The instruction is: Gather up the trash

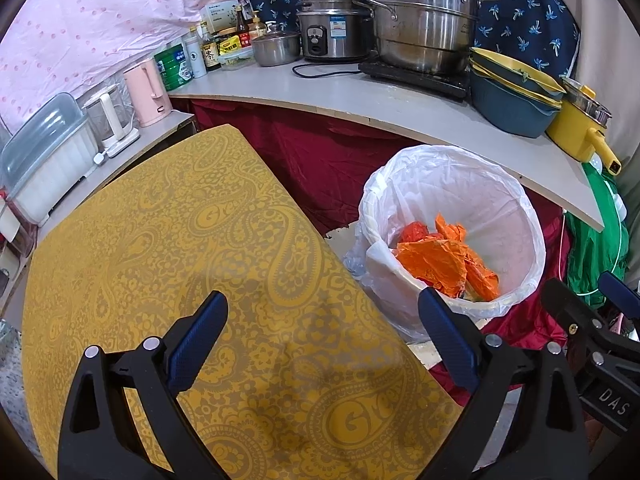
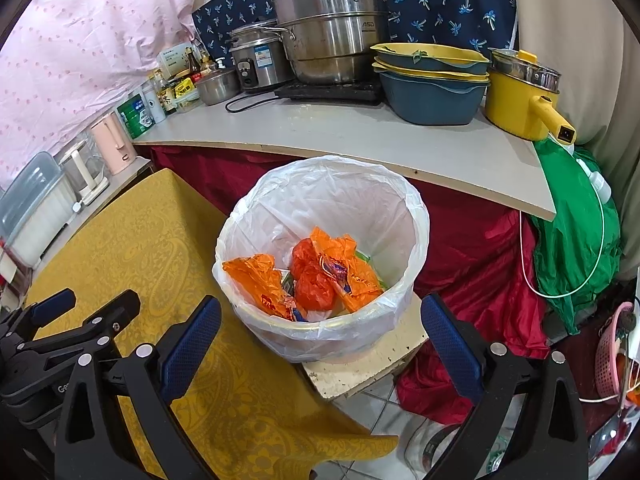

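Much of what is lying under the orange wrappers is staying hidden from us: a bit of green and some white are peeking out at the bottom of the bin, and we cannot tell what they are. On the far left the white box with the clear lid is running out of frame, and the labels on the bottles at the back of the counter are too small for us to read. Moving right, we are holding our left gripper over the yellow patterned tablecloth, its blue pads spread wide with nothing between them and touching nothing. Beside the table's right edge the white-lined bin is sitting on a pale board on the floor, in front of the red cloth hanging below the counter, and the orange trash is lying inside it. Our right gripper is hanging over the bin's near rim, equally wide open and empty; from the left camera only part of it is showing at the right edge. Further right, the pink basket is being cut off by the frame
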Demonstrator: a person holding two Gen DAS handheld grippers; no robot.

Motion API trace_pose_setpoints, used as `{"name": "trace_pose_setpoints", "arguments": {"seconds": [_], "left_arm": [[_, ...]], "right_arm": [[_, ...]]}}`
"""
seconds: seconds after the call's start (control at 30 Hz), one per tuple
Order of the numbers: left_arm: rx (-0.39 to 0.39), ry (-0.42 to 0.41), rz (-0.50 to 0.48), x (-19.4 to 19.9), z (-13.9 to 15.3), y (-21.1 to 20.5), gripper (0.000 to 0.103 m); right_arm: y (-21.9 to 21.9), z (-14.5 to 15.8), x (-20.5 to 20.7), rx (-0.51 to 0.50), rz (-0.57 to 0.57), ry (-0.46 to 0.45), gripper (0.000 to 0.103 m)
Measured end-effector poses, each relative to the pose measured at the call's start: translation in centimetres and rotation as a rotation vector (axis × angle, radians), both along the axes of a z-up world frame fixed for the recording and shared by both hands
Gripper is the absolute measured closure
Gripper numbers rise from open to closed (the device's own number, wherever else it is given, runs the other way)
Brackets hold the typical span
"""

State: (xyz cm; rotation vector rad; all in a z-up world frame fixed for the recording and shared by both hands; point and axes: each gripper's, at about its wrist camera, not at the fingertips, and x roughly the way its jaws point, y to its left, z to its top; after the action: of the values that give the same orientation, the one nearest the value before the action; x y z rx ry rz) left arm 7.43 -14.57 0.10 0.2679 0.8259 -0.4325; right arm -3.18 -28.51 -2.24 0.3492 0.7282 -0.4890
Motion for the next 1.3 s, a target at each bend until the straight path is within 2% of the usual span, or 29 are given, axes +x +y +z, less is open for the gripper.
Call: {"name": "trace_pose_setpoints", "arguments": {"seconds": [1.3], "left_arm": [[0.025, 0.007, 0.013, -0.46, -0.67, 0.23, 0.011]], "right_arm": [[0.74, -0.6, 0.16, 0.005, 0.022, 0.008, 0.007]]}}
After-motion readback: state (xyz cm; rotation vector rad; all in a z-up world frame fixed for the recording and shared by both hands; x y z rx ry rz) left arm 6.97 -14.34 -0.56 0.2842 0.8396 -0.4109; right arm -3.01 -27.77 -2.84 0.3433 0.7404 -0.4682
